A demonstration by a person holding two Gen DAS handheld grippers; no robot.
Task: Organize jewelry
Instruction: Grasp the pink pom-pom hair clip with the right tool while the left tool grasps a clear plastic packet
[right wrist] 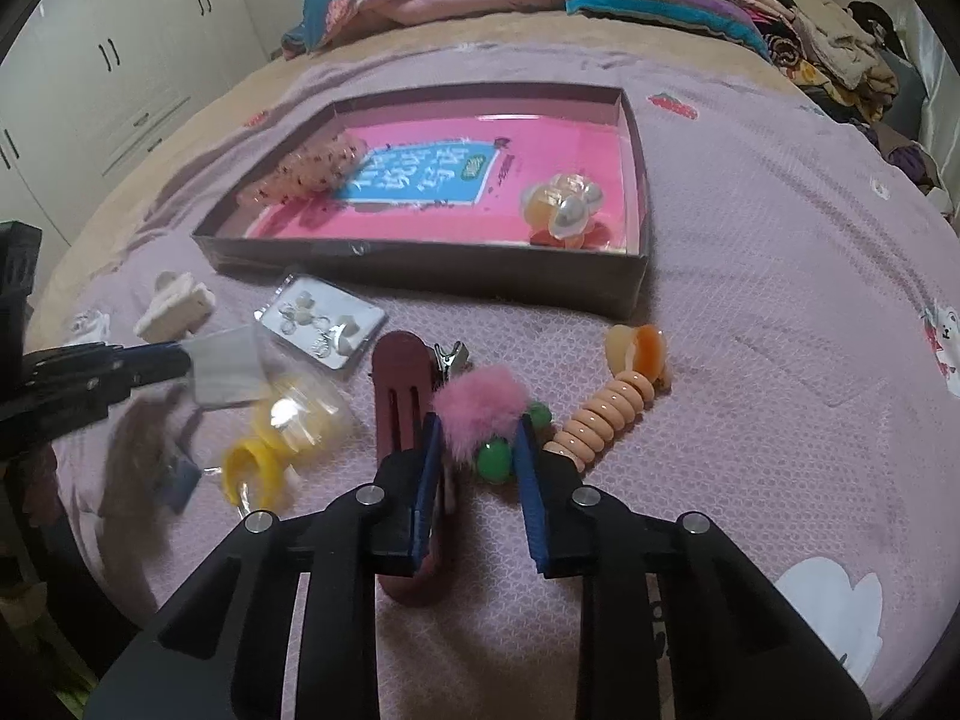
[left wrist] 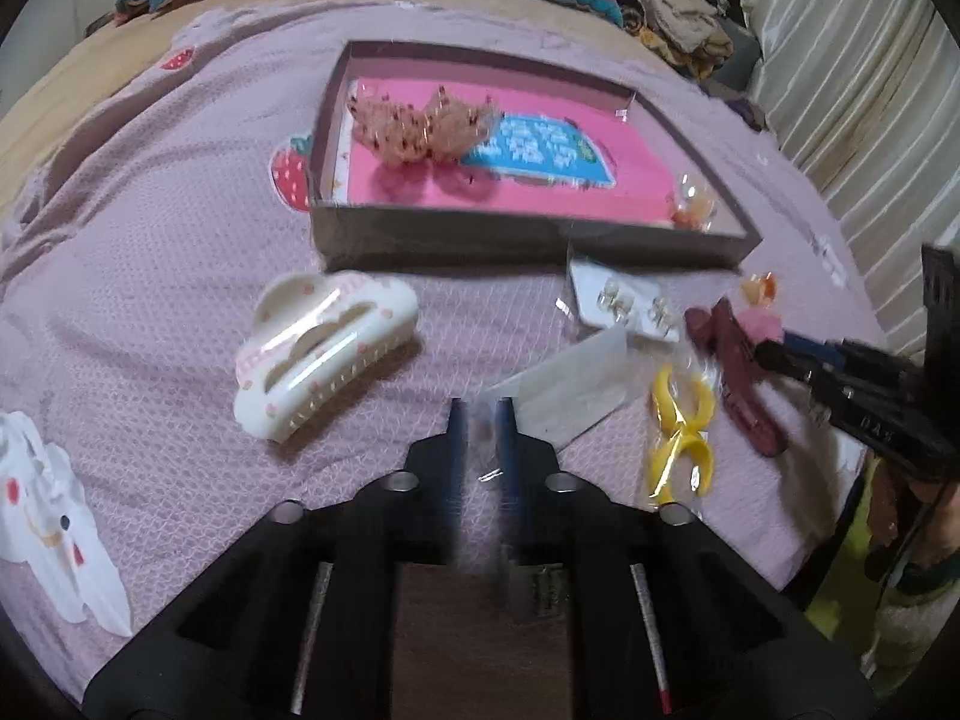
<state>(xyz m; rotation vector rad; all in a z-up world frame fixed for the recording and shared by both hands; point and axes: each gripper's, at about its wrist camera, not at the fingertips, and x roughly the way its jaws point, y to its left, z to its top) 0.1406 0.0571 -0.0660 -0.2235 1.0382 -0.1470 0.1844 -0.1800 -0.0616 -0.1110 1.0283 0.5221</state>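
Note:
A dark box with a pink floor lies on the bed; it holds a beaded pink scrunchie and a pearl clip. My left gripper is shut on a clear plastic packet and lifts it. My right gripper is open around a pink pompom clip with green beads. A maroon clip lies under its left finger.
On the pink blanket lie a white claw clip, an earring card, a yellow clip in plastic, a peach coil tie, and an orange clip. Piled bedding sits at the far edge.

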